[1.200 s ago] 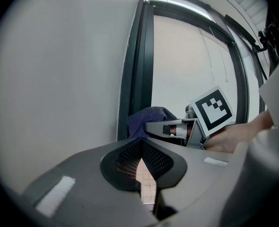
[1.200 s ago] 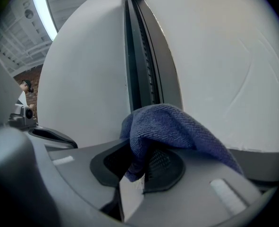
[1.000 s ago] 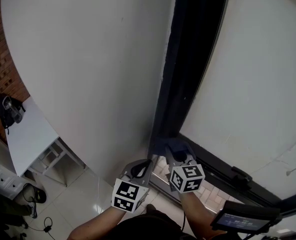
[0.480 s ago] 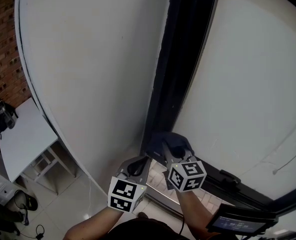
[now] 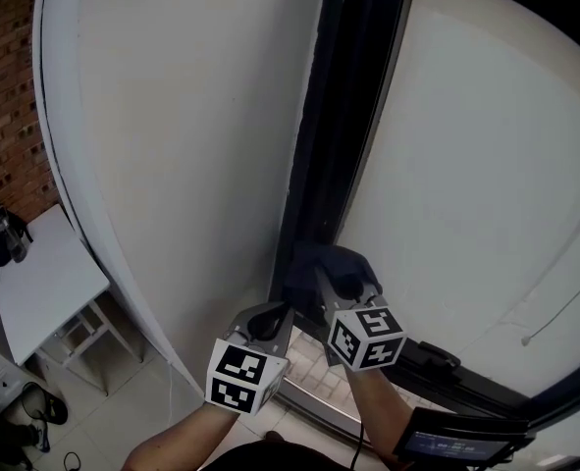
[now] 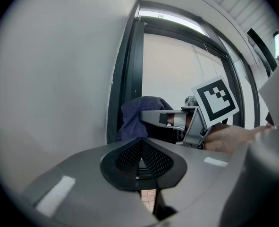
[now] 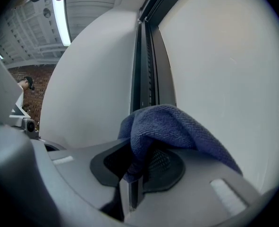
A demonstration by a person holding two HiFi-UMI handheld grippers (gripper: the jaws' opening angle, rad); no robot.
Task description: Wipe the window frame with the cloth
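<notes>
Two grippers are in view, and one cloth between them. The right gripper [image 5: 326, 285] has its jaws clamped on the single dark blue cloth [image 5: 331, 261], which bunches up over the jaw tips and drapes down the right side (the right gripper view shows a fold pinched between the pads). The cloth lies against the dark window frame [image 5: 353, 96] low on its one upright, just above where that upright meets the bottom rail.

The left gripper [image 5: 267, 320] hovers just beside the right one, to its left and slightly lower, in front of the white wall [image 5: 182, 126]. Its jaws are pressed together with nothing between them. It does not touch the cloth.

Each gripper carries one cube with square markers, so two cubes show in the head view. Far below at the left stands one white worktop [image 5: 44, 283] on a tiled floor [image 5: 123, 400], beside a brick wall [image 5: 5, 86].
</notes>
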